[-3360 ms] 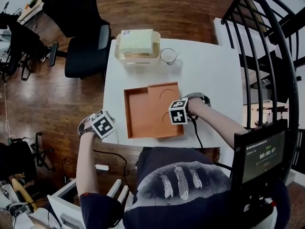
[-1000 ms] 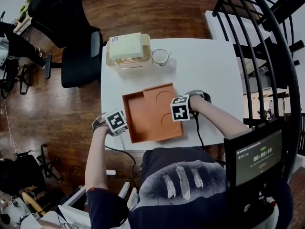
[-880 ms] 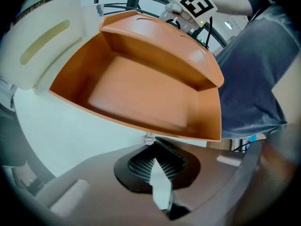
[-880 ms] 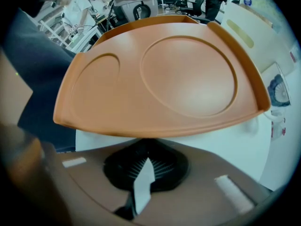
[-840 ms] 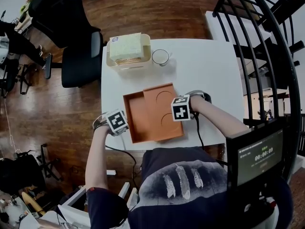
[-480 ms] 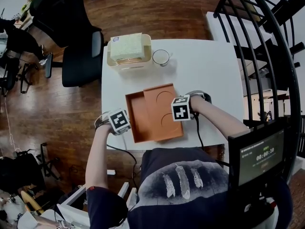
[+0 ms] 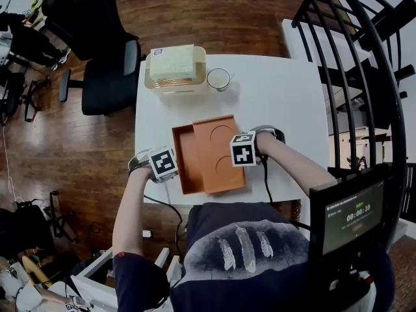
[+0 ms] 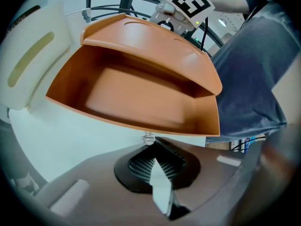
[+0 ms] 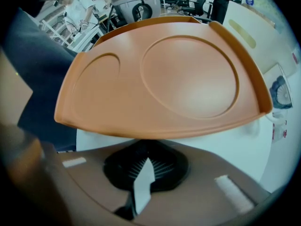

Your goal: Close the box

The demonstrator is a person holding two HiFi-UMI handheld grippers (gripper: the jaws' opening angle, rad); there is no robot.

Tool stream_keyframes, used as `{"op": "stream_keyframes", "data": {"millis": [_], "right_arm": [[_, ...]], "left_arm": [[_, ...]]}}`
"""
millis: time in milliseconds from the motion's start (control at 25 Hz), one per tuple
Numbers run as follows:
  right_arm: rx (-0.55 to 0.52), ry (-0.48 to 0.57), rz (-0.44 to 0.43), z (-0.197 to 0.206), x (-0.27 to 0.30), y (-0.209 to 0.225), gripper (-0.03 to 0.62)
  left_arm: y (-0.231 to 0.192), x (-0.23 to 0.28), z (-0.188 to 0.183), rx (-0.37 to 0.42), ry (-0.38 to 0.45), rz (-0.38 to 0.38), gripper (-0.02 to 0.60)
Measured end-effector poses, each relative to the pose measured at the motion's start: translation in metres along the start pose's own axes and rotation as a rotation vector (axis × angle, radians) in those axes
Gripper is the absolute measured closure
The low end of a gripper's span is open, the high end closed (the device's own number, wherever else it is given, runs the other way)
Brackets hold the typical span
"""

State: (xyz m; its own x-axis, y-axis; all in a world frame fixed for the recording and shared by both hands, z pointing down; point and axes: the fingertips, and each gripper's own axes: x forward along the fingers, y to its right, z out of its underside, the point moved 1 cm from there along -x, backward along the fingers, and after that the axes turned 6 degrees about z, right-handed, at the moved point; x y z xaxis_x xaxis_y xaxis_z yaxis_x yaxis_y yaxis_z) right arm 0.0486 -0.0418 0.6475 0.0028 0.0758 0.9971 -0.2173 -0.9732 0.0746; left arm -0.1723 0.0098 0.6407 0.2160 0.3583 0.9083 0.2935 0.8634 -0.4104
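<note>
On the white worktop (image 7: pixel 286 103), near the person's edge, sits an orange box (image 7: pixel 184 161); everything below is placed from it. Its lid (image 9: pixel 164 79), also orange, with a large round recess and a smaller curved one pressed into its top, covers the right part of the box and leaves a strip of the interior open along the left side. In the left gripper view the lid stands tilted above the opening, with a clear gap between it and the left wall of the box.

At the right side of the box, the right tongs (image 9: pixel 143 147) are closed on the near edge of the lid and hold it up. At the left side of the box, the left tongs (image 8: pixel 149 142) are closed with nothing between them, their tips just at the outer face of the left wall. Whether they touch it cannot be told.

Beyond the far side of the box, well apart from it, stands a pale container (image 7: pixel 174 67) holding a light spongy block, with a clear glass (image 7: pixel 218 78) just beside it. Off the worktop, farther to the left of the box, stands a black office chair (image 7: pixel 107 57). To the right of the box rises a black railing (image 7: pixel 364 64).
</note>
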Motion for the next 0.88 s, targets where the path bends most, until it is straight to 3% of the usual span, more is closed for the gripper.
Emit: {"op": "stream_keyframes", "data": {"millis": [120, 320, 520, 880], "right_arm": [[-0.002, -0.001, 0.001, 0.000, 0.000, 0.000, 0.586], [0.000, 0.007, 0.006, 0.000, 0.000, -0.001, 0.586], [0.001, 0.008, 0.008, 0.001, -0.001, -0.001, 0.586], [-0.003, 0.007, -0.003, 0.001, -0.002, -0.002, 0.586]], "left_arm": [[-0.001, 0.000, 0.000, 0.005, -0.015, -0.011, 0.569], [0.001, 0.001, -0.008, -0.008, 0.016, -0.002, 0.568], [0.007, -0.002, -0.025, 0.027, 0.055, 0.020, 0.569], [0.006, -0.001, -0.024, 0.046, 0.010, 0.006, 0.569]]}}
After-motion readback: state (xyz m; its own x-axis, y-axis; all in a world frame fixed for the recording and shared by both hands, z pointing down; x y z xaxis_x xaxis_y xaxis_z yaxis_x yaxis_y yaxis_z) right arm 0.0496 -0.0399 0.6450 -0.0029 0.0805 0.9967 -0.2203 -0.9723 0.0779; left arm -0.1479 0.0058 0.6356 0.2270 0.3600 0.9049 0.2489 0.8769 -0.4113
